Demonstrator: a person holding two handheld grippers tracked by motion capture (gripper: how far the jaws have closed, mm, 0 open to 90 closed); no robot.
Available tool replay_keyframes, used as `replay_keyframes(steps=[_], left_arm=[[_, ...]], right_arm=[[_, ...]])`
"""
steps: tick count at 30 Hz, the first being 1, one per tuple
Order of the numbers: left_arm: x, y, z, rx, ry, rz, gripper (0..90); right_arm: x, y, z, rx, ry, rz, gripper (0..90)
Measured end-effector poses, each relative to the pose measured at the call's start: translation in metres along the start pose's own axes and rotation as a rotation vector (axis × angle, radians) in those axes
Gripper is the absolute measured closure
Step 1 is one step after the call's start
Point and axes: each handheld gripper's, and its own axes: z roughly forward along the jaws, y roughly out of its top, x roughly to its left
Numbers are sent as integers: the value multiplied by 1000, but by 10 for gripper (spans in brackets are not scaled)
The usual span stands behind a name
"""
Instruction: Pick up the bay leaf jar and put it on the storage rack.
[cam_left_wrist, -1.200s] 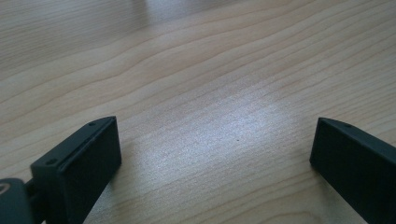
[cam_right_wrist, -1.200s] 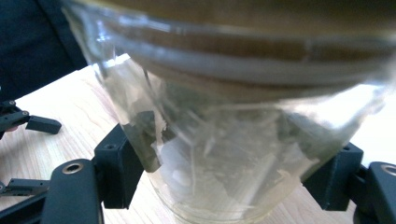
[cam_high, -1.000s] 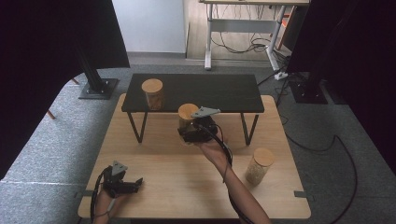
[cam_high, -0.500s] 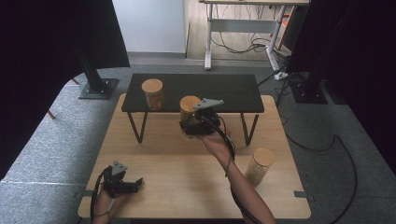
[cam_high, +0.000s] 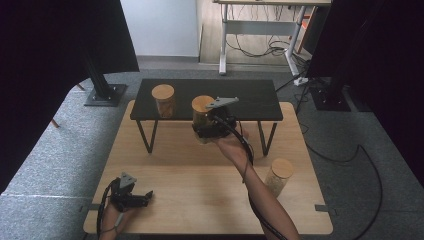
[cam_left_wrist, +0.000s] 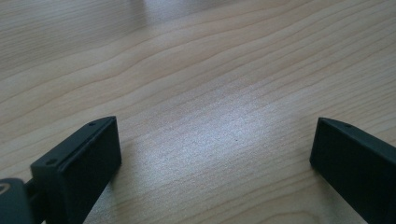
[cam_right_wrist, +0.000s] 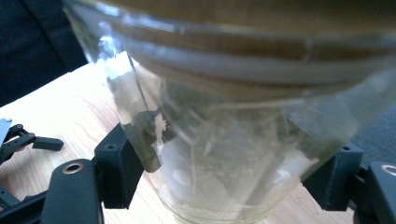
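A: Surface, quick?

B: I see a light wooden table (cam_high: 200, 190) with a low black shelf (cam_high: 250, 97) at its far side. Grey carpet all round, black curtains left and right, white wall and another desk's legs with cables at the back.

A: My right gripper?

B: Right gripper (cam_high: 210, 127) is clamped on a glass jar (cam_high: 202, 112) with a wooden lid, held in the air at the shelf's front edge. In the right gripper view the jaws press both sides of the jar (cam_right_wrist: 219, 154).

A: Left?

B: Left gripper (cam_high: 142, 196) rests at the near-left corner, jaws wide apart over bare wood (cam_left_wrist: 215, 140).

A: Other jars?

B: One jar on the shelf (cam_high: 163, 100), another on the table's right side (cam_high: 279, 176).
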Motion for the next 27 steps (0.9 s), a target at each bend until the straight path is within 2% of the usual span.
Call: replay_keyframes(steps=[18,27], left_arm=[[0,0,0,2,0,2,14],[0,0,0,2,0,3,14]], right_arm=[[-4,27,-15,-17,15,25,249],[-5,37,-22,-26,12,21,249]])
